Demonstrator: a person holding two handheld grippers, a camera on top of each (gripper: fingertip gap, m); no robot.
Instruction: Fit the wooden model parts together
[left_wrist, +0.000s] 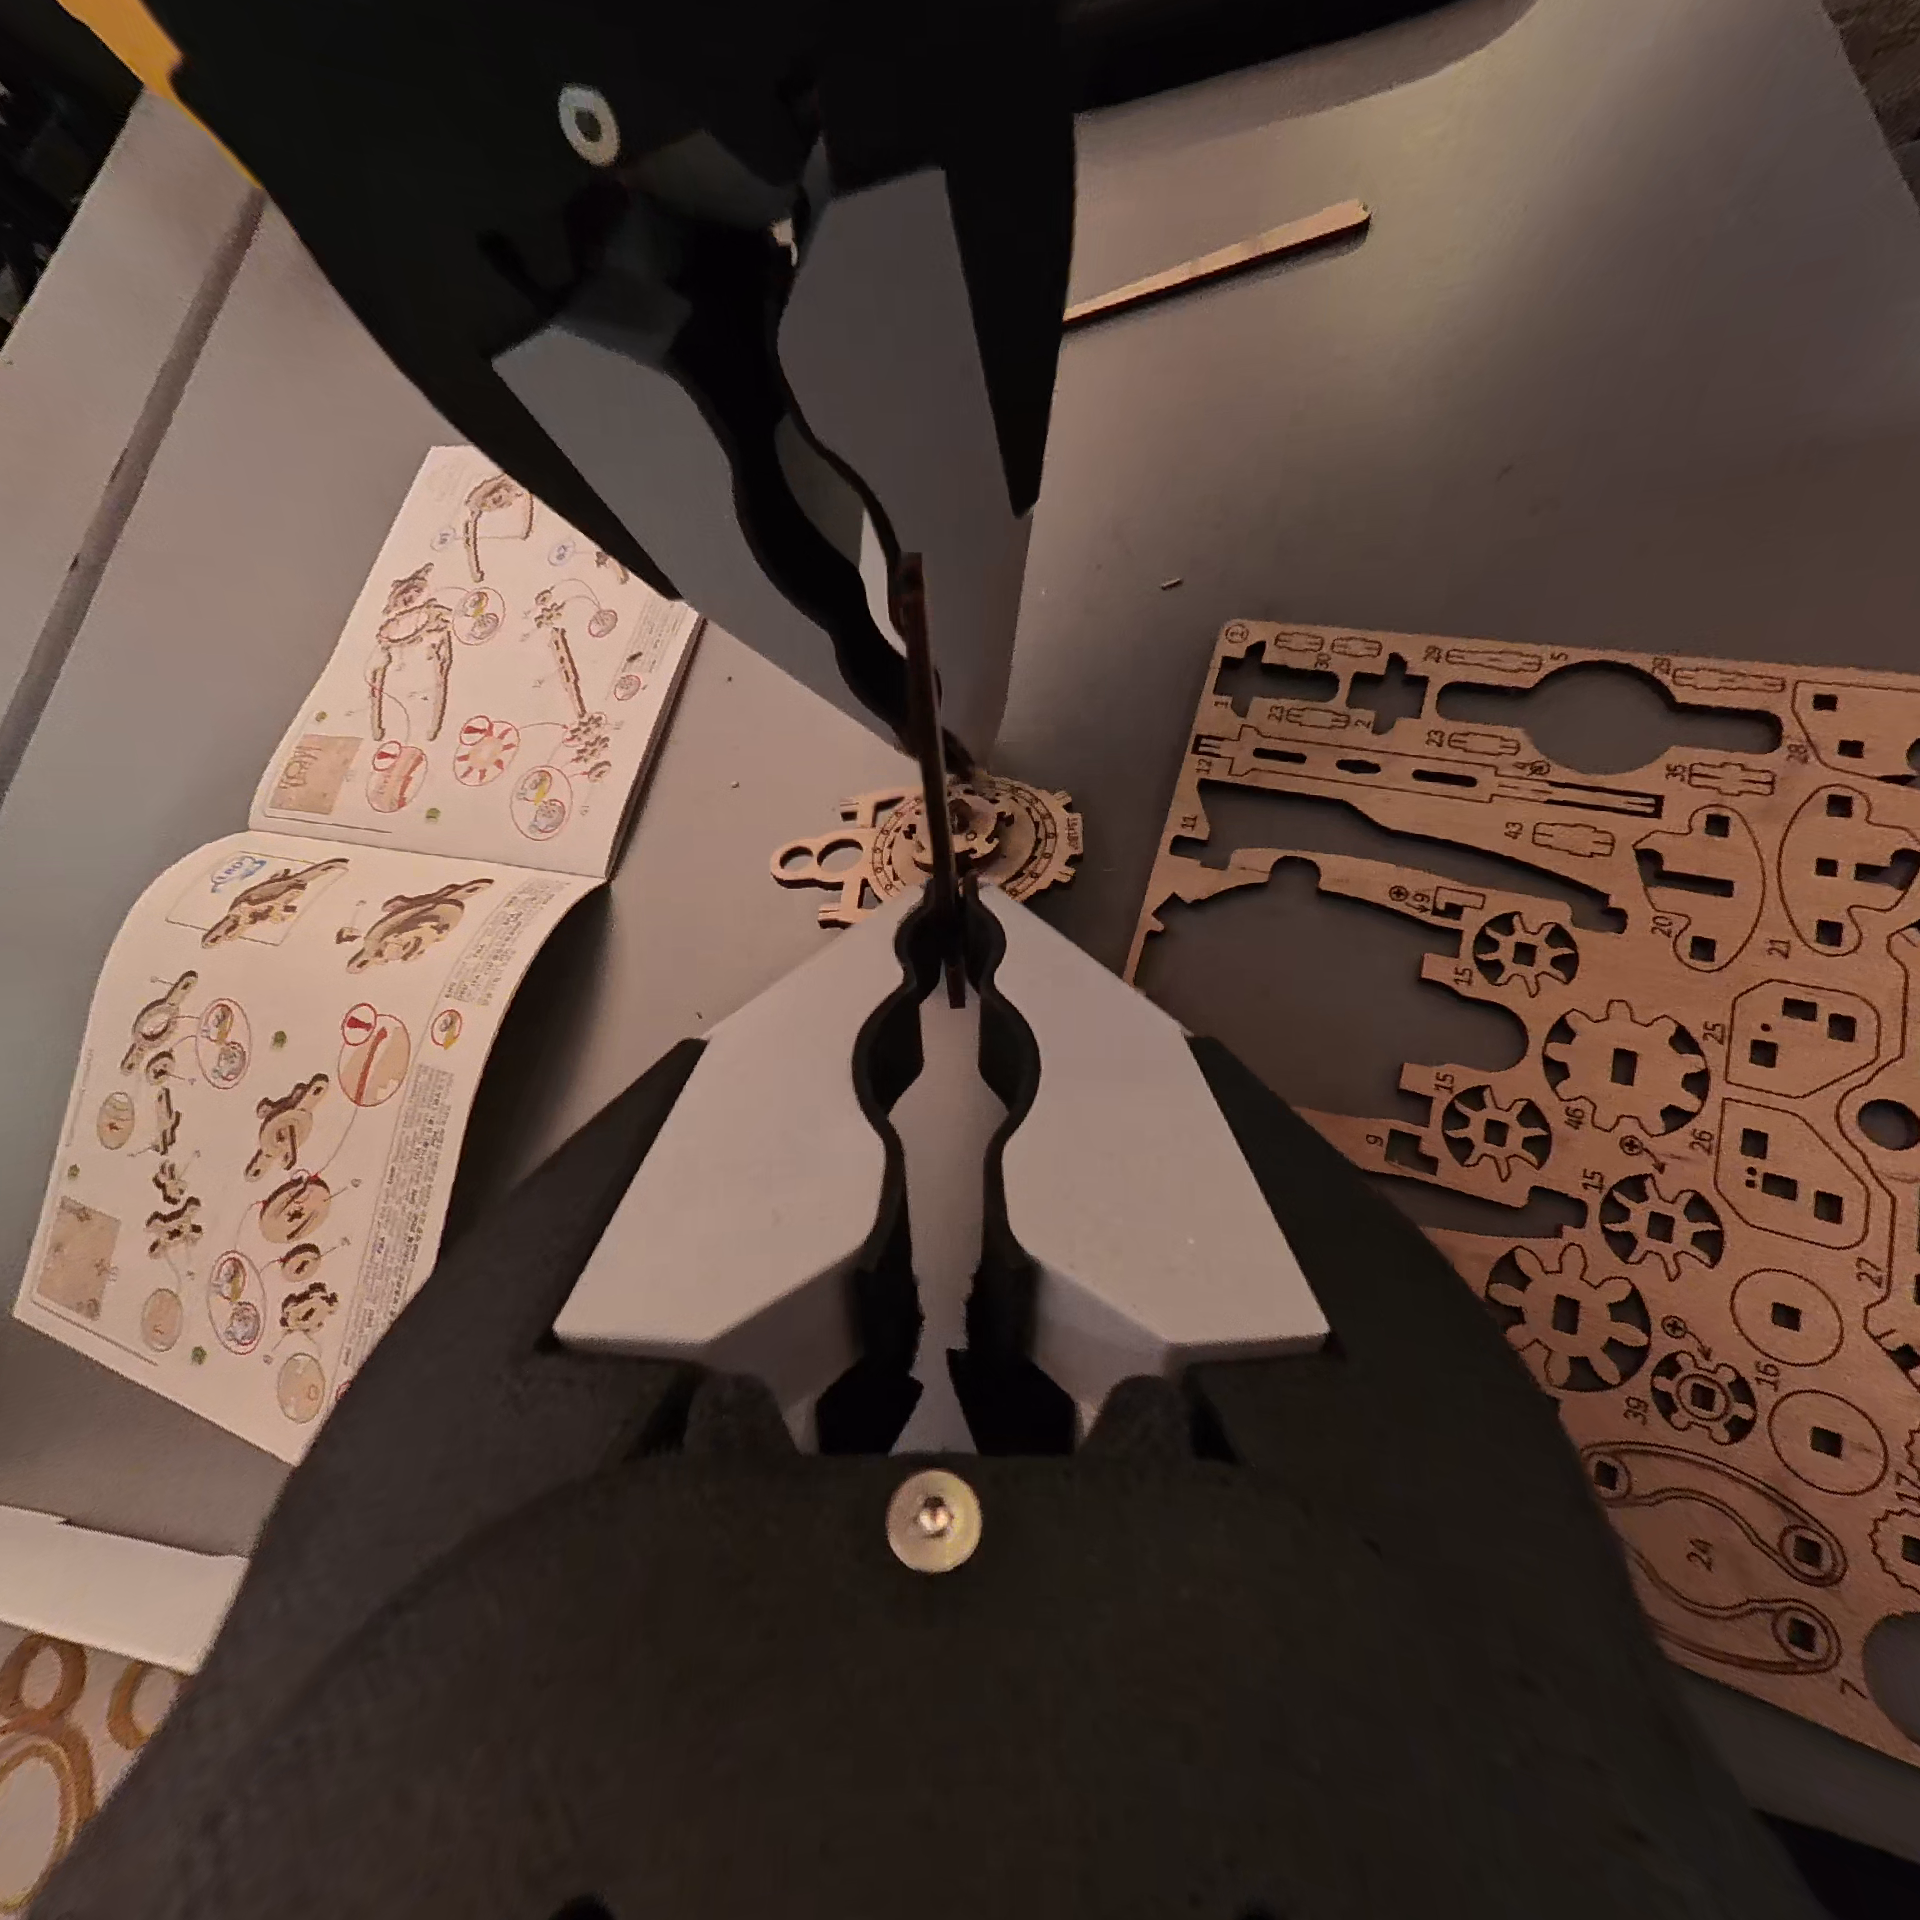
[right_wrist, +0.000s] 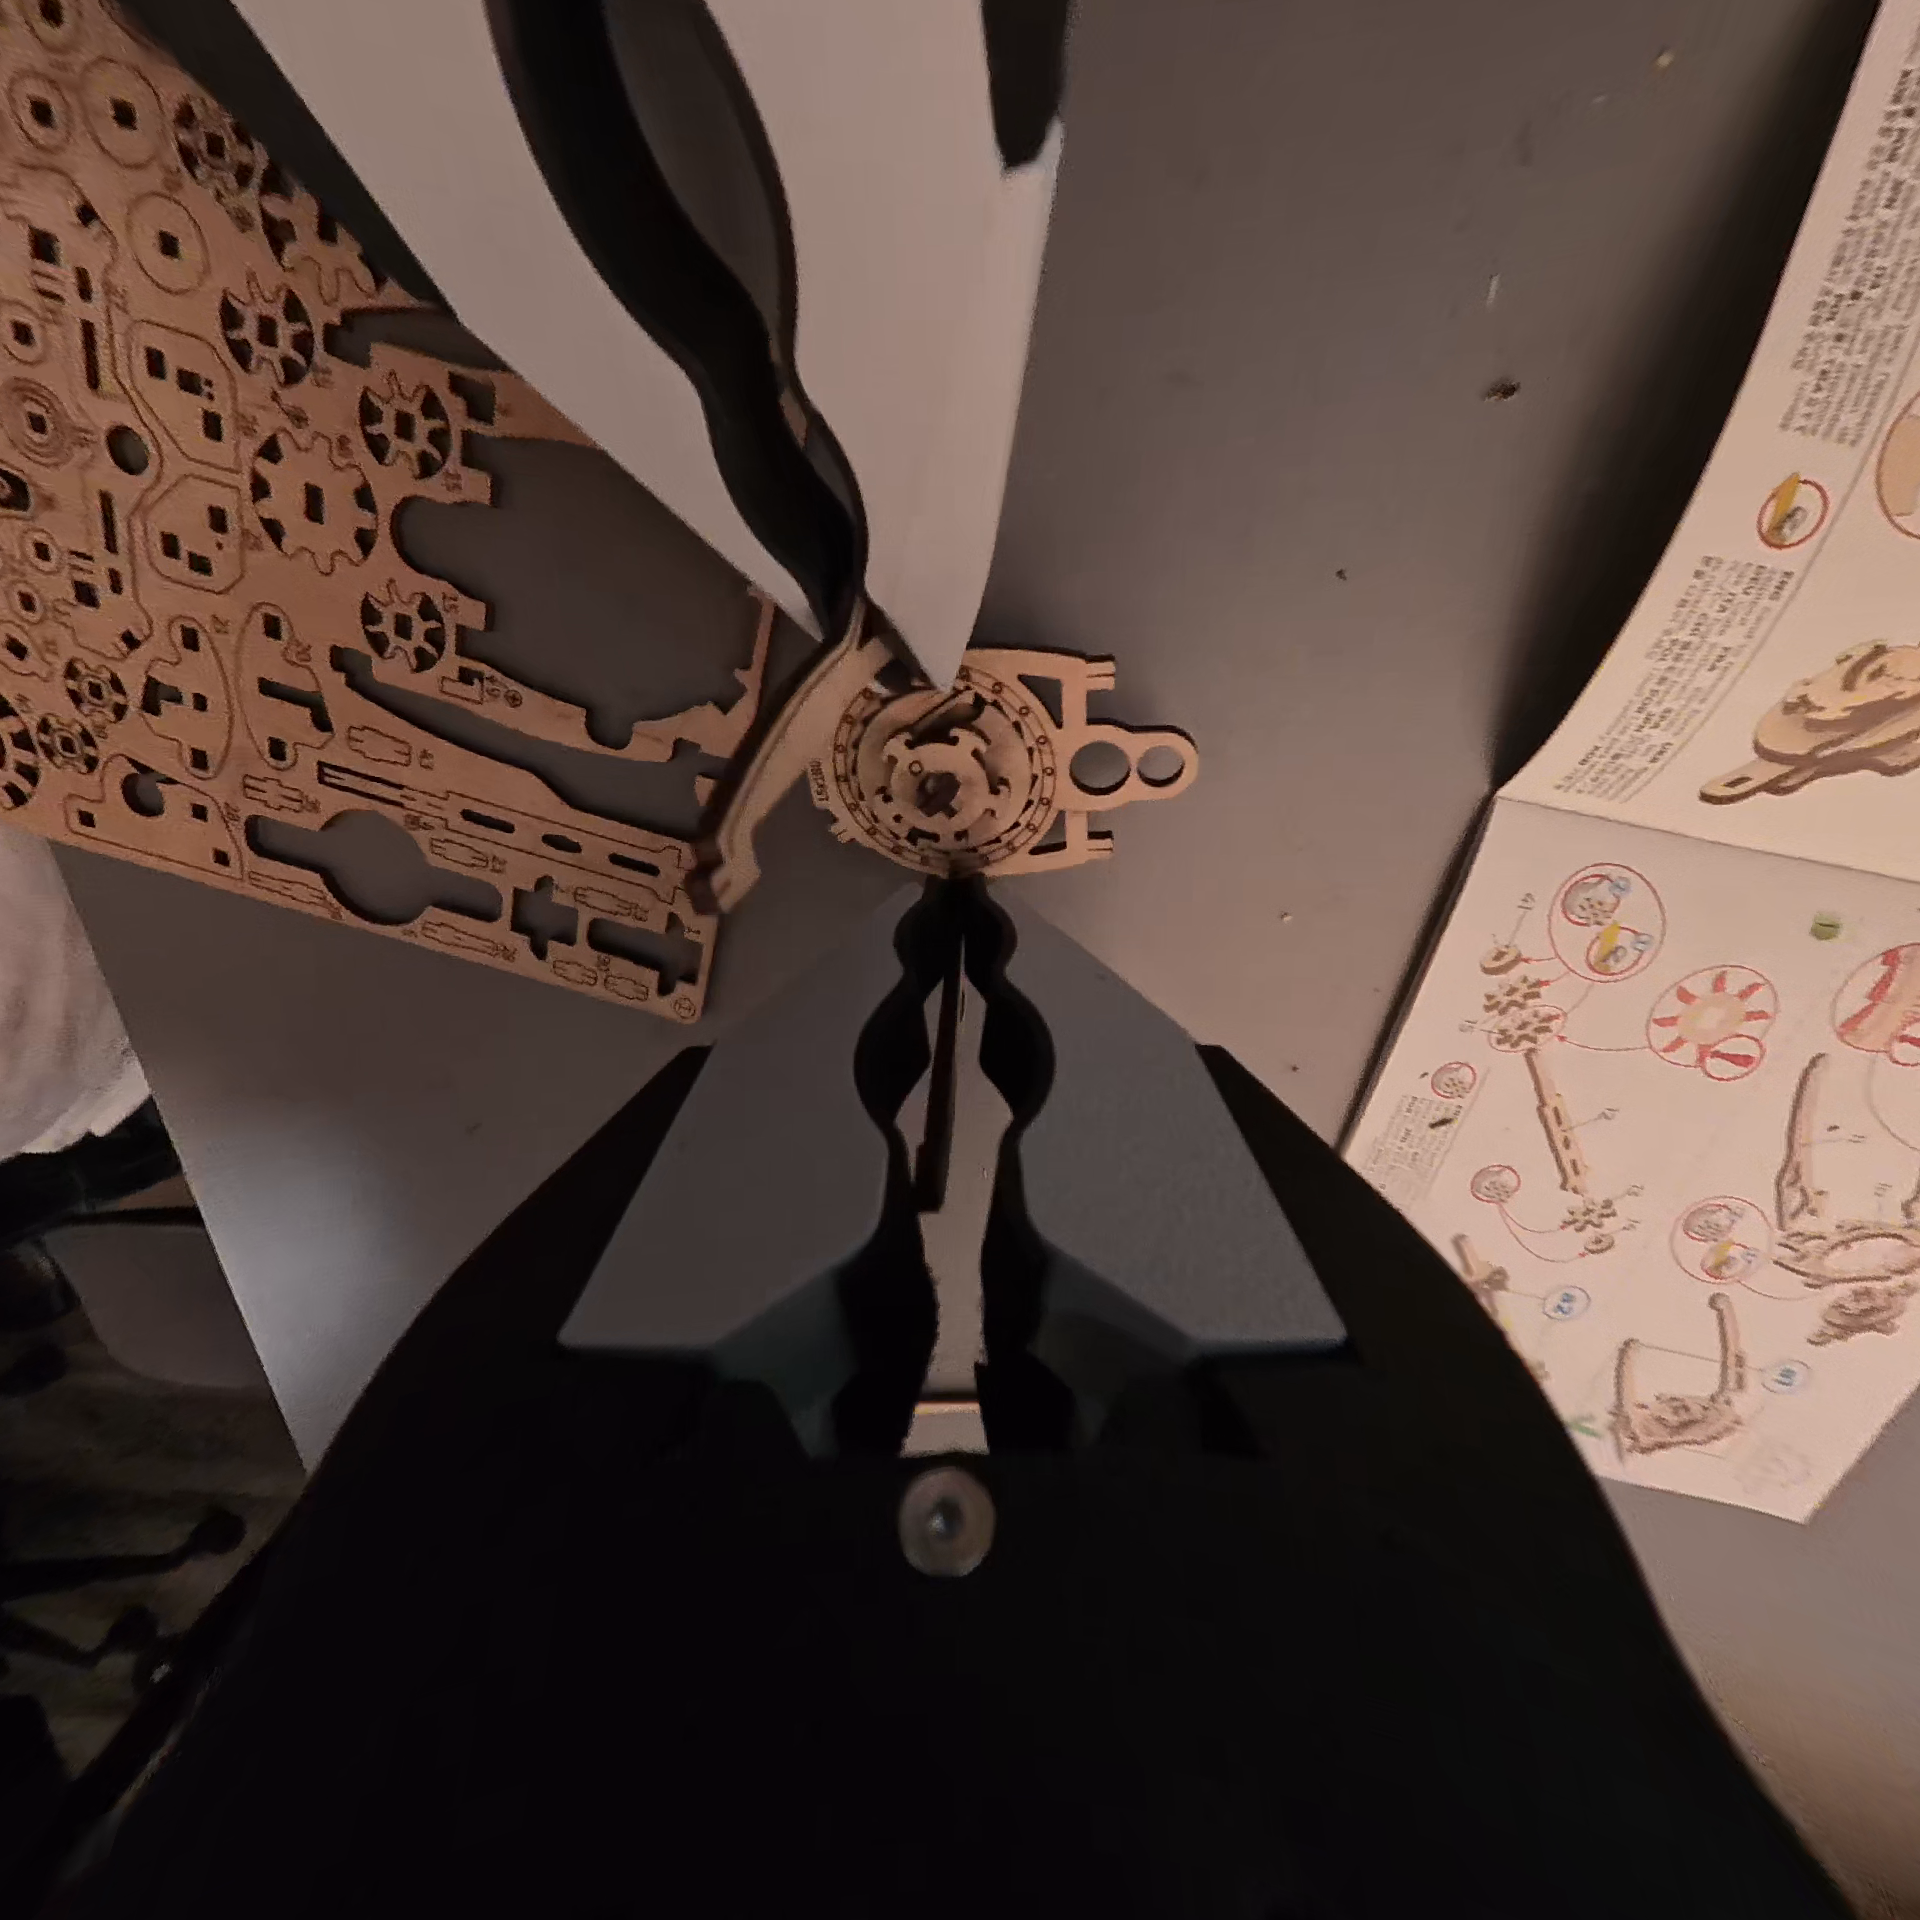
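On the grey desk (left_wrist: 1351, 468) lies a round wooden gear assembly (right_wrist: 940, 769), the landmark here. The left hand-held gripper (left_wrist: 951, 914) is closed on a thin wooden strip (left_wrist: 930, 769) seen edge-on, standing just above the assembly. The right hand-held gripper (right_wrist: 951, 914) pinches a thin, dark flat piece (right_wrist: 940, 1091) whose front end reaches the assembly's near rim. A laser-cut part sheet (left_wrist: 1558, 987) lies beside the assembly, an open instruction booklet (left_wrist: 343, 935) on its opposite side.

Printed numbers mark the wooden parts sheet (left_wrist: 1558, 1039); text and numbered diagrams cover the booklet (left_wrist: 312, 987).
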